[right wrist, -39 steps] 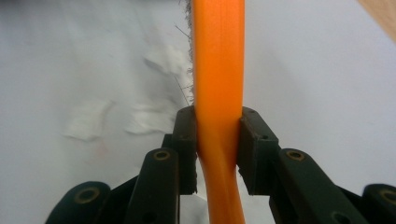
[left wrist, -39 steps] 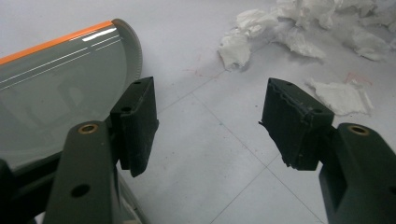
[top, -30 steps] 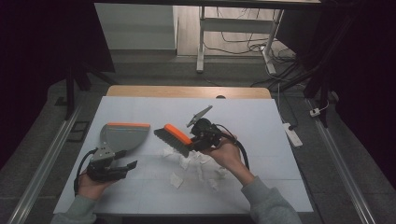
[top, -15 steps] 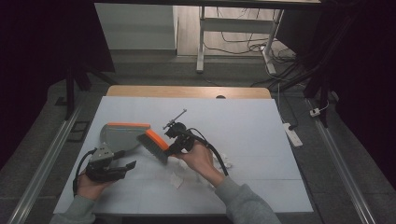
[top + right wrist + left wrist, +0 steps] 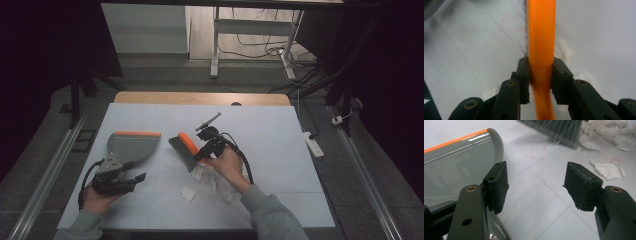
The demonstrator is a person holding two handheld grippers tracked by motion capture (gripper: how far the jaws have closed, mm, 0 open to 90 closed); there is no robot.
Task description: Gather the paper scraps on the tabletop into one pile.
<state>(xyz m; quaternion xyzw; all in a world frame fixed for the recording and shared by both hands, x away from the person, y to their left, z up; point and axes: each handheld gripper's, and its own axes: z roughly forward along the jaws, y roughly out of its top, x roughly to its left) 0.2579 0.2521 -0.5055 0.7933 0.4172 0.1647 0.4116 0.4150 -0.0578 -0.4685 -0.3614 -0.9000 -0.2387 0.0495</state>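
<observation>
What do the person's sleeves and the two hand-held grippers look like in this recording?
Both forearms wear grey long sleeves. The left gripper and right gripper are black, with angular jaw arms carrying brass-coloured pivot bushings and screw holes, ending in blocky black pads with ribbed faces. A black cable loops from the right gripper, another from the left. A thin grey plate juts off the right gripper's top.

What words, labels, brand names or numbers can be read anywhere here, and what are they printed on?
None: no readable text in any view.
The dustpan, the brush and the paper scraps carry no lettering that shows.
The white table cover has only faint grid lines and some reddish marks, which form no letters.
The grippers' black jaws show only screw holes.
</observation>
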